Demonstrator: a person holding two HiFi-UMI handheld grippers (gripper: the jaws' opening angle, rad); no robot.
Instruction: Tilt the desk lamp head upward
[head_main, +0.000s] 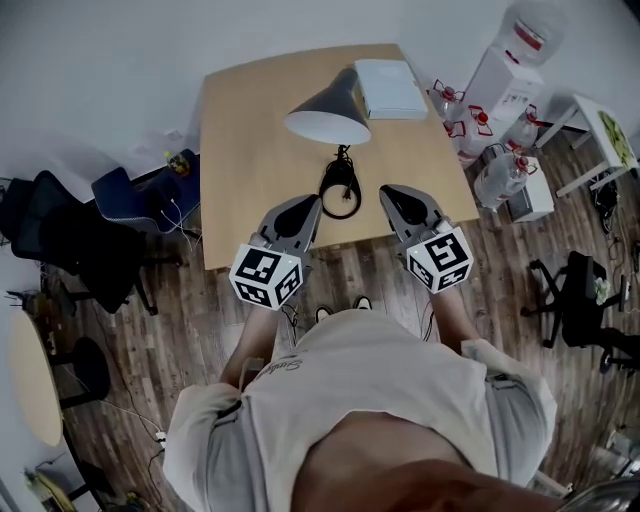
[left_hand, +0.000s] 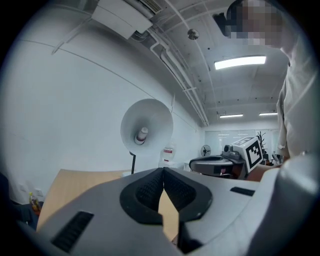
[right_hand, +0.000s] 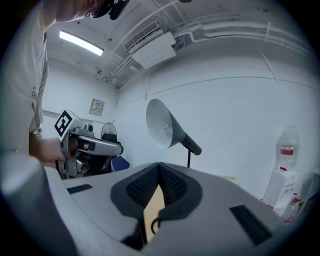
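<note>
The left tongs (head_main: 306, 205) are held closed, tips together and nothing gripped, over the near edge of the bench (head_main: 245, 150). The lamp head (head_main: 328, 112) stands mid-bench just beyond, untouched, its shade facing the near edge. The right tongs (head_main: 394, 193) are likewise closed and empty. The lamp foot (head_main: 340, 196) is flanked, presumably so that either side can reach.
</note>
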